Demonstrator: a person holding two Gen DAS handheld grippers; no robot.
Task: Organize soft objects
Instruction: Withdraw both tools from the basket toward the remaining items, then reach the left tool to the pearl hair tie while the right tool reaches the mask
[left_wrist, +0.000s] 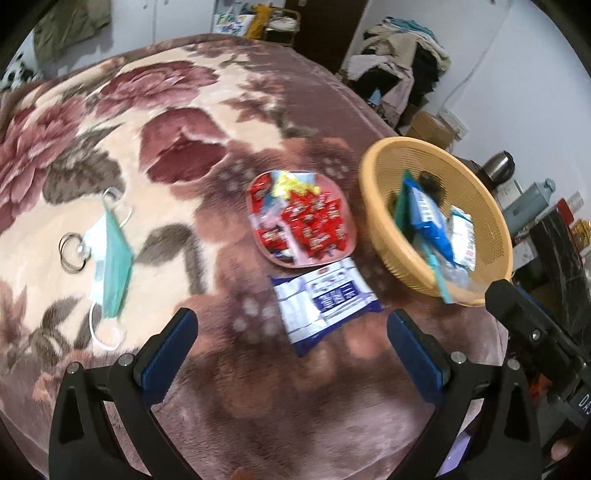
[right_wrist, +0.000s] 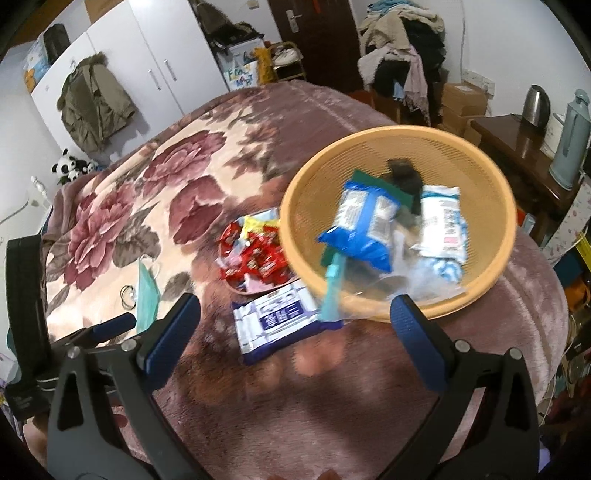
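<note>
Tissue pack (left_wrist: 325, 301), blue and white, lies flat on the bed blanket (left_wrist: 155, 122) just beside the orange basket (left_wrist: 495, 221), likely light, squashy and slick, so I would pinch its short edge with my left claw (left_wrist: 291, 345), empty and spread wide like my right claw (right_wrist: 295, 334).

The room is evenly lit from overhead, soft and a bit dim. Both views smear with motion blur, worst on the basket (right_wrist: 399, 147) and the snack packets (left_wrist: 314, 225). Fisheye bending curves the bed (left_wrist: 147, 110), and the corners go black.
</note>
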